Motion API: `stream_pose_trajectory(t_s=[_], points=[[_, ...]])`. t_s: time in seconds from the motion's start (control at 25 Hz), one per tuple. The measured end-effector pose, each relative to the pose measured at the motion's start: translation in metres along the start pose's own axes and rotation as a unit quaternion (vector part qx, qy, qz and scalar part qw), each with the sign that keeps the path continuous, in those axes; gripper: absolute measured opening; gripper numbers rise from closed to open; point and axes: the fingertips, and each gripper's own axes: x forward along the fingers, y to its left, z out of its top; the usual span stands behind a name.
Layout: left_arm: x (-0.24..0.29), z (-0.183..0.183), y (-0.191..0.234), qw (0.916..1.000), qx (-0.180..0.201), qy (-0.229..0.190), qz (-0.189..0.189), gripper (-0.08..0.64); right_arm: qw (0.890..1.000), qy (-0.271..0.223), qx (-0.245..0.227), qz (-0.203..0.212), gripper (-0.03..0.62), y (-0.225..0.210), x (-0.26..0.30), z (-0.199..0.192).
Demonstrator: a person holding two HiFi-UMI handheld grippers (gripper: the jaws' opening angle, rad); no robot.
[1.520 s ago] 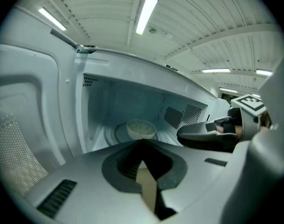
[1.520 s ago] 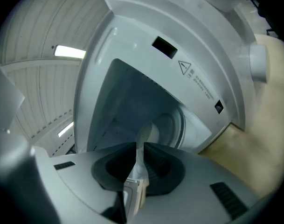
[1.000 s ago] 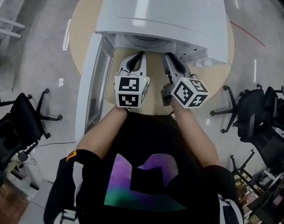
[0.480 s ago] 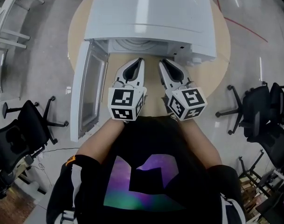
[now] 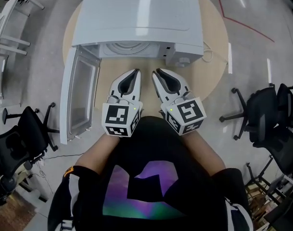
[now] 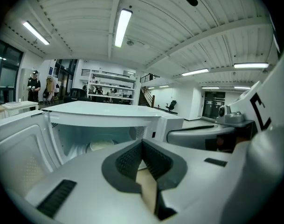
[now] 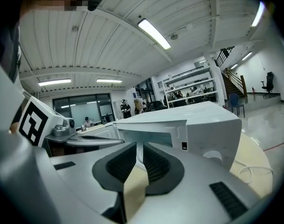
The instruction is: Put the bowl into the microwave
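Observation:
The white microwave point(image 5: 136, 13) stands on a round tan table point(image 5: 214, 71), its door point(image 5: 79, 97) swung open to the left. A pale bowl point(image 6: 102, 145) sits inside the cavity, and its round rim point(image 5: 127, 48) shows just under the microwave's top edge. My left gripper point(image 5: 133, 74) and right gripper point(image 5: 157, 73) lie side by side in front of the opening, outside it, pointing at it. Both are shut with nothing between the jaws. The left gripper point(image 6: 142, 143) faces the cavity. The right gripper point(image 7: 138, 147) faces the microwave's control side point(image 7: 211, 134).
A white cable point(image 5: 211, 57) trails on the table right of the microwave. Black office chairs stand on the floor at the left point(image 5: 21, 129) and right point(image 5: 264, 112). A white desk frame point(image 5: 6, 28) is at the far left.
Both grippers have drawn back from the microwave's opening toward the person. They stay shut and empty. The door stays open.

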Motion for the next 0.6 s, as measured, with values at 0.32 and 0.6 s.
stream_pose_trajectory(t_s=[0.32,0.6], points=[[-0.010,0.001,-0.025,0.9990,0.037,0.008,0.023,0.048,1.000,0.005,-0.007,0.011,0.057,-0.012,-0.027,-0.017],[-0.012,-0.019,-0.055,0.9996,0.014,0.012,0.020,0.048,1.000,0.025,-0.002,0.013,0.058,-0.028,-0.047,-0.043]])
